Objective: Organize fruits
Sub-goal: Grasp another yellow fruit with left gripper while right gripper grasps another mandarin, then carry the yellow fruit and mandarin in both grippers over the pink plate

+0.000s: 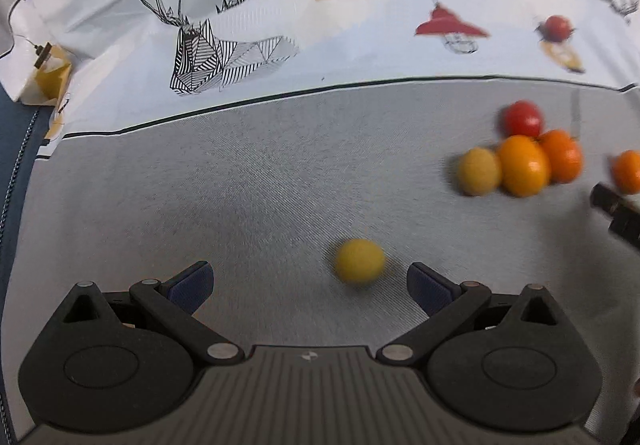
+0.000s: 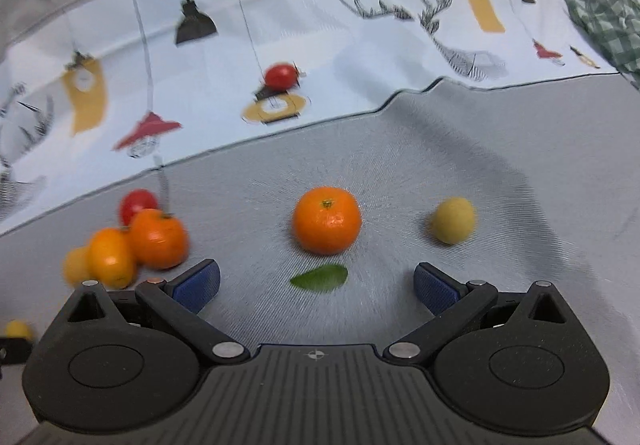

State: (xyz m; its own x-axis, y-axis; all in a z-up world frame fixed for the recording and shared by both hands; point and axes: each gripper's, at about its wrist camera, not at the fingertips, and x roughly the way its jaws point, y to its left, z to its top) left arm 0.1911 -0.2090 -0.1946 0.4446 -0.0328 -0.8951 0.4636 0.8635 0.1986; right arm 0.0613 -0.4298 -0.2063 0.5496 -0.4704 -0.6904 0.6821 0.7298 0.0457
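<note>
My left gripper point(image 1: 310, 279) is open over the grey cloth. A small yellow fruit point(image 1: 359, 260) lies just ahead of it, nearer its right finger. To the right sits a cluster: a yellow fruit point(image 1: 478, 171), two orange fruits point(image 1: 524, 165) and a red tomato point(image 1: 522, 118). My right gripper point(image 2: 317, 283) is open too. A green leaf point(image 2: 319, 277) lies between its fingertips, and a mandarin point(image 2: 327, 220) sits just beyond. A pale yellow fruit point(image 2: 453, 220) lies to its right. The cluster point(image 2: 156, 238) shows at the left. Another red tomato point(image 2: 281, 75) rests on the printed cloth.
A white printed cloth point(image 1: 280, 17) with deer and lamp drawings covers the far part of the surface. A green checked cloth point(image 2: 600, 1) is bunched at the far right. The other gripper's tip point(image 1: 616, 213) shows at the right edge of the left wrist view.
</note>
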